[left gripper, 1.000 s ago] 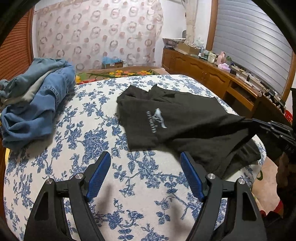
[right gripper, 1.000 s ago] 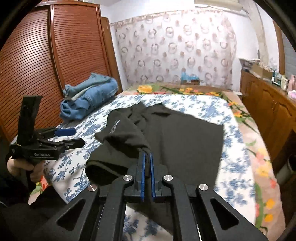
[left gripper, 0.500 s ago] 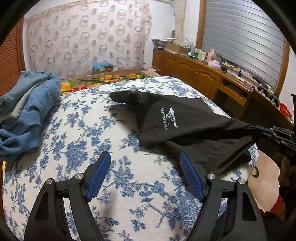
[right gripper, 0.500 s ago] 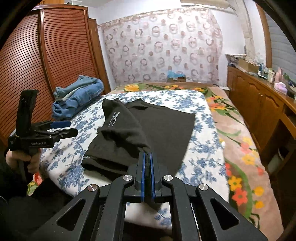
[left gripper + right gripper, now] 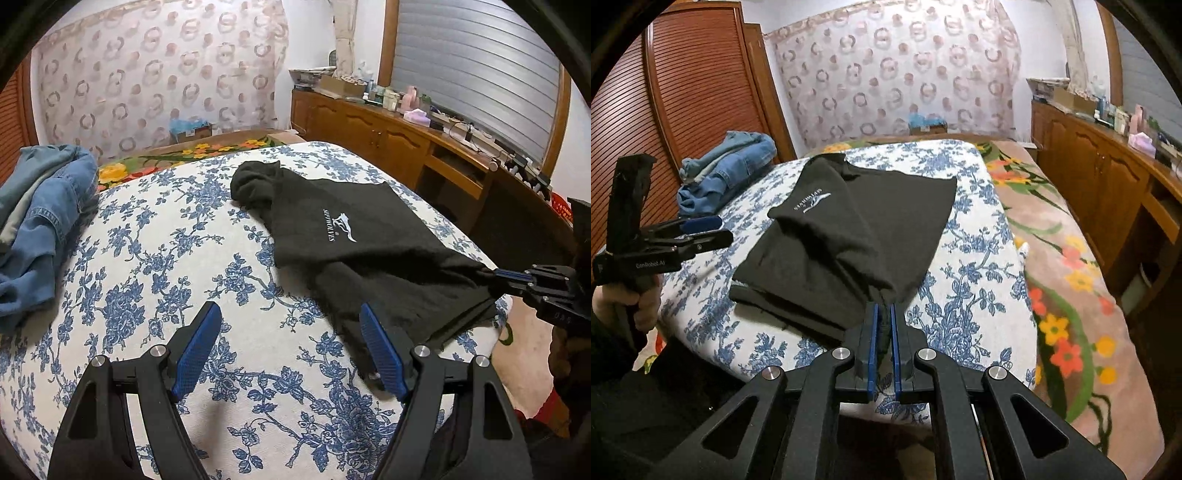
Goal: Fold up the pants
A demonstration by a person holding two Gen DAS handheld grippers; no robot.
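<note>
The black pants (image 5: 857, 229) lie on the bed (image 5: 166, 258) with the blue flower cover, folded over, with a white logo on top. The right claw (image 5: 882, 314) is closed on their near edge, at the bed's near side. The left claw (image 5: 288, 350) is wide open over the cover and holds nothing. Blue jeans (image 5: 37, 221) lie in a pile far left.

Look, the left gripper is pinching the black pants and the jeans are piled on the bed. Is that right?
Not quite: the right gripper is pinching the black pants, as the right wrist view shows. The left gripper is open and empty. The jeans are indeed piled on the bed.
</note>
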